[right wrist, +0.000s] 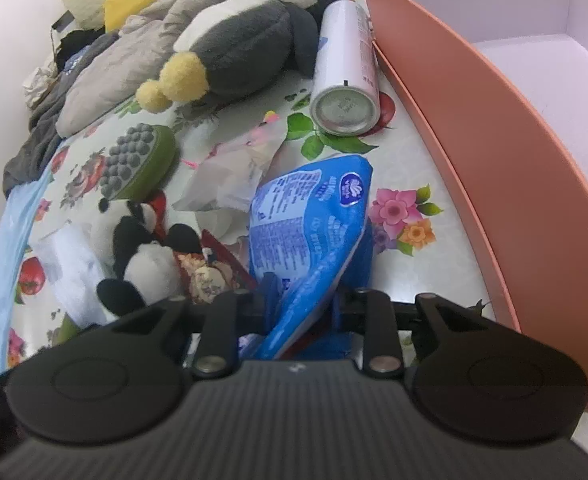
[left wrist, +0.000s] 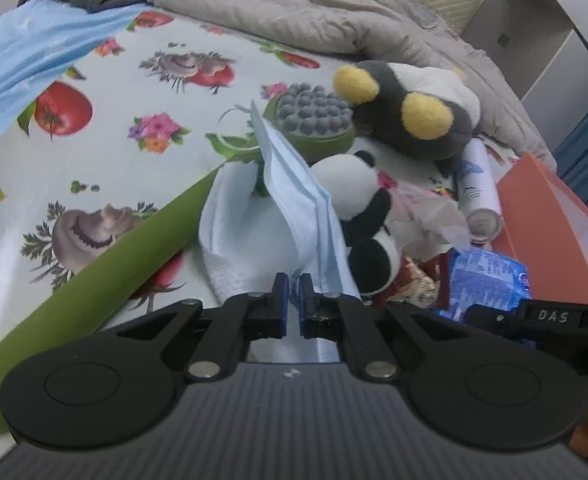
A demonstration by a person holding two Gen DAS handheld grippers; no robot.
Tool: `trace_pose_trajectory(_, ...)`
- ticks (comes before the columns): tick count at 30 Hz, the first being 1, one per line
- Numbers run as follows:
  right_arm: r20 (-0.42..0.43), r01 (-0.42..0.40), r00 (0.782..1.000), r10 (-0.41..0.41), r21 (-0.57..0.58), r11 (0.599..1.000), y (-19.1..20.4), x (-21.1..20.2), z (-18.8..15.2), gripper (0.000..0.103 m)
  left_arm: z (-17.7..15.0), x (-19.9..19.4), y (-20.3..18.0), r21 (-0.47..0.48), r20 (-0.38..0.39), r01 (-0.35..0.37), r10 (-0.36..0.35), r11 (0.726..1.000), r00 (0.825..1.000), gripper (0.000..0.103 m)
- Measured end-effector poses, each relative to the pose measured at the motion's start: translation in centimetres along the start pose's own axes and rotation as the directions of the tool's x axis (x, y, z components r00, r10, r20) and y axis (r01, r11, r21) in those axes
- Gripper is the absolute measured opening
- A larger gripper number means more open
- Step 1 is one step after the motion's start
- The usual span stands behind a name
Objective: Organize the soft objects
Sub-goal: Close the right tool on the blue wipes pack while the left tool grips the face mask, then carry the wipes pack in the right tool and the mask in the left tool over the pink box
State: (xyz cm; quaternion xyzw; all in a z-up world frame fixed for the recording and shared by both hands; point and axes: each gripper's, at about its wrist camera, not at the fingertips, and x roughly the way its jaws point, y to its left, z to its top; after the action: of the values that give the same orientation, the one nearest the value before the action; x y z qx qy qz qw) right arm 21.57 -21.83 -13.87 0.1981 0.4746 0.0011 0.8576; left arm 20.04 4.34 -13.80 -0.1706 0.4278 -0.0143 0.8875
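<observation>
Left gripper (left wrist: 293,280) has its fingers pinched on a pale blue pleated face mask (left wrist: 294,184); right gripper (right wrist: 304,300) squeezes a crinkly blue plastic tissue pack (right wrist: 310,220).

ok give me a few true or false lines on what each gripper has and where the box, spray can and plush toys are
1. The left gripper is shut on the light blue face mask. True.
2. The right gripper holds the panda plush. False: its jaws are closed on the blue tissue packet; the panda lies on the table beside it.
3. The orange box already has soft toys in it. False: the part of its white inside that shows is bare.
4. The white spray can lies on its side next to the orange box. True.
5. The penguin plush stands upright. False: it lies on its side.
</observation>
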Motion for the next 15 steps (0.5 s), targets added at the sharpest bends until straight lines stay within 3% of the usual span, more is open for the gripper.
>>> trace_pose_trajectory(15,0.053,0.024,0.998,-0.019,-0.105,0.994,1.2,-3.3,-2.0,0.024,-1.5,-4.8,-1.1,0.038,0.040,0.008,-0.009,0.999,0.999,0.003)
